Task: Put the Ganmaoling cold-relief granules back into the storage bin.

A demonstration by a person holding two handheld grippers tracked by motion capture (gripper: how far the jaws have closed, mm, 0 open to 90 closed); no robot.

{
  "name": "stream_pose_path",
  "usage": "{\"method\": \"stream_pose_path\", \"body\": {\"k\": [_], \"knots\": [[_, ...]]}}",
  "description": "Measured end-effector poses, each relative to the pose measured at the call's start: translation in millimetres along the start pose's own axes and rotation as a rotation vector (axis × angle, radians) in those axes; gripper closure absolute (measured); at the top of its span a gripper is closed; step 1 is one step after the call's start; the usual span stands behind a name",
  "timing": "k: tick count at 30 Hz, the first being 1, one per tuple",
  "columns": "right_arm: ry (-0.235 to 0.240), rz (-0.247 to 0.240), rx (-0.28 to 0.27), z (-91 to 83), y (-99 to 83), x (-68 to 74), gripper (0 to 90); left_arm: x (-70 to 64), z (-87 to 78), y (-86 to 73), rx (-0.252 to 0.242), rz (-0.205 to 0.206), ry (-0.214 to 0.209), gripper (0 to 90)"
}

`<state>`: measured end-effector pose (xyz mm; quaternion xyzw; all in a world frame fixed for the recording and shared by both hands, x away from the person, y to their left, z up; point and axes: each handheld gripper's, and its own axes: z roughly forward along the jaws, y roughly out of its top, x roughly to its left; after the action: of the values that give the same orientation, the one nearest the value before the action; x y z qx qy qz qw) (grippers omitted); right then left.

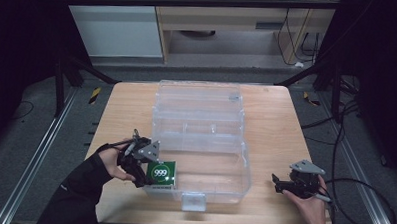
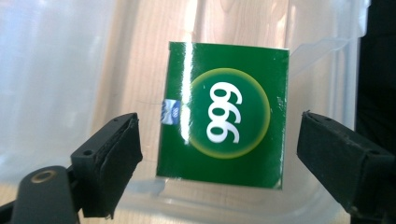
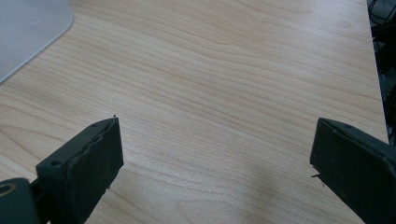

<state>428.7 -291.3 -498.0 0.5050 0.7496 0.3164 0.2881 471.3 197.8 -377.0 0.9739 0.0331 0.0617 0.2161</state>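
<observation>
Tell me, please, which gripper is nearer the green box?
Left. The left gripper has its open jaws either side of the green box; the right gripper sits beyond the clear bin.

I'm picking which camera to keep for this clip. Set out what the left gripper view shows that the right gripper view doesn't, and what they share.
Left gripper view: a green box marked 999, lying in a clear plastic bin, framed by the left gripper with its fingers spread apart and not touching the box.

Right gripper view: bare wooden table ahead of the right gripper, with nothing between its open fingers.

Both: open black fingers, some clear plastic of the bin, and wood grain.
</observation>
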Motion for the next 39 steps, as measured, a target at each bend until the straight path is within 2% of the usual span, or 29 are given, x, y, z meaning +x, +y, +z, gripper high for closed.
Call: {"method": "stream_pose_path", "body": {"k": [6, 8, 11, 14, 16, 21, 24, 30, 31, 39], "knots": [[0.000, 0.004, 0.003, -0.6, 0.0, -0.2, 3.0, -3.2, -32.2, -15.3, -0.057, -0.041, 0.072, 15.4], [-0.001, 0.006, 0.003, -0.7, -0.1, -0.3, 3.0, -4.1, -41.1, -23.8, -0.081, -0.072, 0.094, 16.3], [-0.001, 0.007, 0.004, -0.7, -0.1, -0.1, 3.0, -5.7, -48.6, -37.7, -0.096, -0.113, 0.127, 17.8], [-0.001, 0.006, 0.003, -0.8, -0.2, -0.1, 3.0, -7.1, -49.2, -52.8, -0.100, -0.156, 0.137, 18.7], [-0.002, 0.005, 0.002, -0.8, -0.4, -0.5, 3.0, -7.8, -46.6, -62.5, -0.101, -0.183, 0.144, 19.2], [0.000, 0.004, -0.001, -1.0, -0.5, -0.2, 3.1, -7.0, -34.9, -93.9, -0.125, -0.288, 0.167, 21.3], [-0.003, 0.002, -0.002, -0.7, -0.7, -0.6, 3.1, -7.3, -23.9, -109.9, -0.120, -0.366, 0.194, 22.9], [-0.002, -0.001, 0.000, -0.4, -0.8, -0.3, 3.3, -6.8, 0.3, -132.6, -0.143, -0.526, 0.231, 23.9], [-0.002, 0.000, 0.000, -0.6, -0.9, -0.3, 3.3, -6.3, 5.7, -136.6, -0.151, -0.563, 0.243, 23.8], [-0.003, 0.009, 0.001, 0.0, -1.7, -0.7, 3.4, -8.8, 26.7, -153.7, -0.147, -0.644, 0.270, 23.9]]}}
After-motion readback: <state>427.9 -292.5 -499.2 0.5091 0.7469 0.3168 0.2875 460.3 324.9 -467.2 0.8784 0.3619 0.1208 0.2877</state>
